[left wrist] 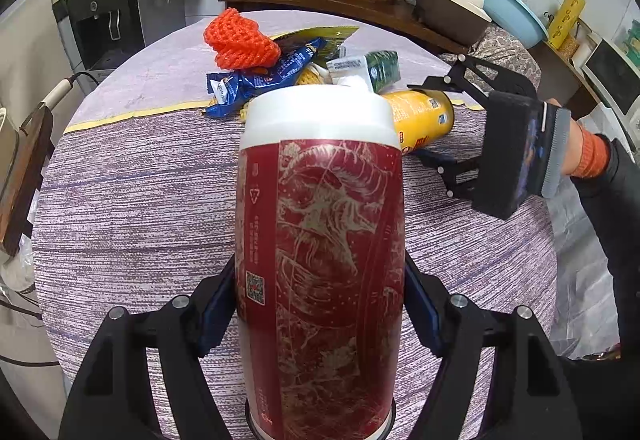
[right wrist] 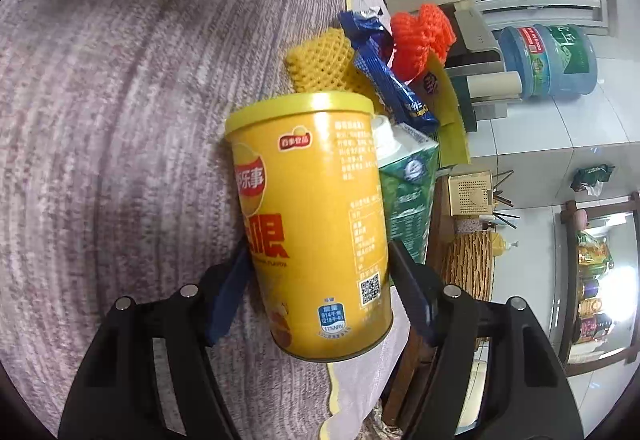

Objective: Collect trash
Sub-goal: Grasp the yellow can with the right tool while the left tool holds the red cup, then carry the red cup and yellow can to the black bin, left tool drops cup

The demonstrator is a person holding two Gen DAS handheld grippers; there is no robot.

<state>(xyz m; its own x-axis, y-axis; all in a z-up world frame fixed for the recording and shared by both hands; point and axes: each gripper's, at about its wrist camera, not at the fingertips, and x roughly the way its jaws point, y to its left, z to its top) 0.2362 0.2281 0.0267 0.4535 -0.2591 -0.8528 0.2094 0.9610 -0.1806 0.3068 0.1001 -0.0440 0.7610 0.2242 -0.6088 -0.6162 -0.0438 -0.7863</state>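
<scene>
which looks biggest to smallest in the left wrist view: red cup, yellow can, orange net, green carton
1. red cup, though it is nearest the camera
2. yellow can, partly hidden
3. orange net
4. green carton
The last three look close.

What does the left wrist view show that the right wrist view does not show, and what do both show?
Only the left wrist view: the left gripper clamped on a red printed cup with a white lid, and the right gripper seen from outside.

Only the right wrist view: the right gripper's blue pads flanking the can; contact is unclear. Also a blue water jug.

Both: the yellow chip can, orange foam net, blue snack wrapper, green carton and purple woven tablecloth.
</scene>
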